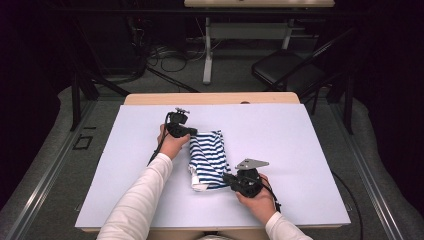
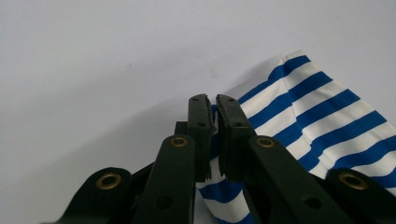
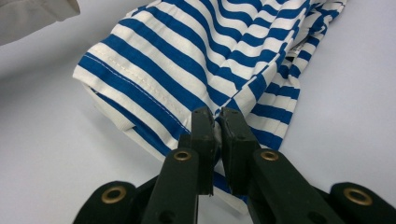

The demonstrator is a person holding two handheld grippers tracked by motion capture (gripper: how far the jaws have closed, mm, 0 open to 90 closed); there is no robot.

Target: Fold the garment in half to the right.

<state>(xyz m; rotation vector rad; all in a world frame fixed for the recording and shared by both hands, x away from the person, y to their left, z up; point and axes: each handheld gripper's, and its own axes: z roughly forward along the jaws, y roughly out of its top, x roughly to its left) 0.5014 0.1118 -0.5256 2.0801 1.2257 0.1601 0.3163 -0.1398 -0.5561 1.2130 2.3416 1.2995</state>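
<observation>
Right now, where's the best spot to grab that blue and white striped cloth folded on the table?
Probably at its edges, where both grippers pinch it already. The blue and white striped cloth lies flat and folded, so only its rims offer something thin to clamp. The left gripper is shut on the far left corner, the right gripper on the near right edge, each coming in low from its own side.

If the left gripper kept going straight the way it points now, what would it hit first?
Most likely more of the striped cloth: the left gripper is already shut on its edge, and the cloth lies ahead to one side. Straight past the tips I see bare white table, though depth is hard to judge.
</observation>
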